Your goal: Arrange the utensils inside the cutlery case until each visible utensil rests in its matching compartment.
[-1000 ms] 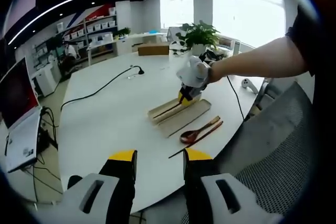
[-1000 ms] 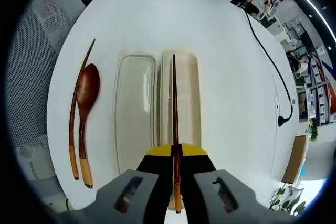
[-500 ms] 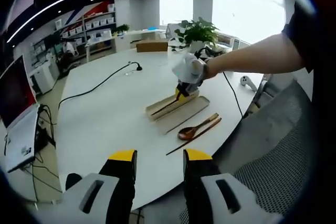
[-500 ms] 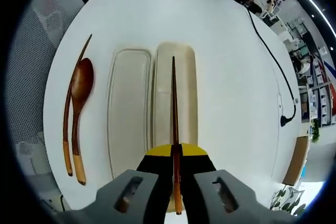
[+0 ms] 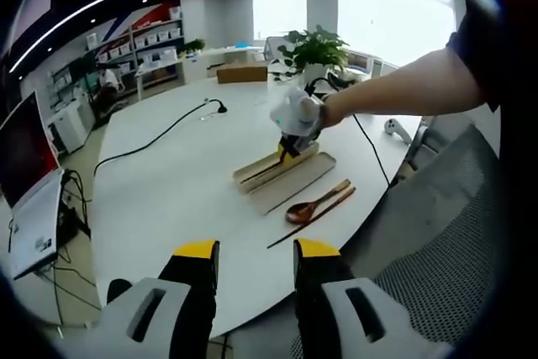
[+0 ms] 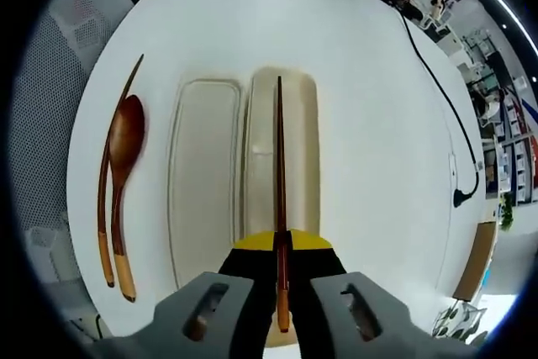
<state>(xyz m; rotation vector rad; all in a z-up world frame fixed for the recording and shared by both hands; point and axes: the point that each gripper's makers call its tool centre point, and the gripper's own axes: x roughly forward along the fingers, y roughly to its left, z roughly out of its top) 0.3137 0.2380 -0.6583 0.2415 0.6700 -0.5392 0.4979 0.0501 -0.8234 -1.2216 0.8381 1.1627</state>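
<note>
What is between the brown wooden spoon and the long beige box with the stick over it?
In the right gripper view, a flat beige lid lies between the brown wooden spoon and the beige box.

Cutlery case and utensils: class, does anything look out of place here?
Yes. The spoon and one chopstick lie on the table beside the lid, outside the cutlery case. The right gripper holds the other chopstick over the case.

Open office: shelving (image 5: 155, 44), monitor (image 5: 25, 149), meeting table (image 5: 168, 182).

A round white table (image 6: 370, 124) bears two cream case halves (image 6: 202, 174), a wooden spoon (image 6: 124, 157), apparently one chopstick (image 6: 108, 170), and a black cable (image 5: 160, 140).
</note>
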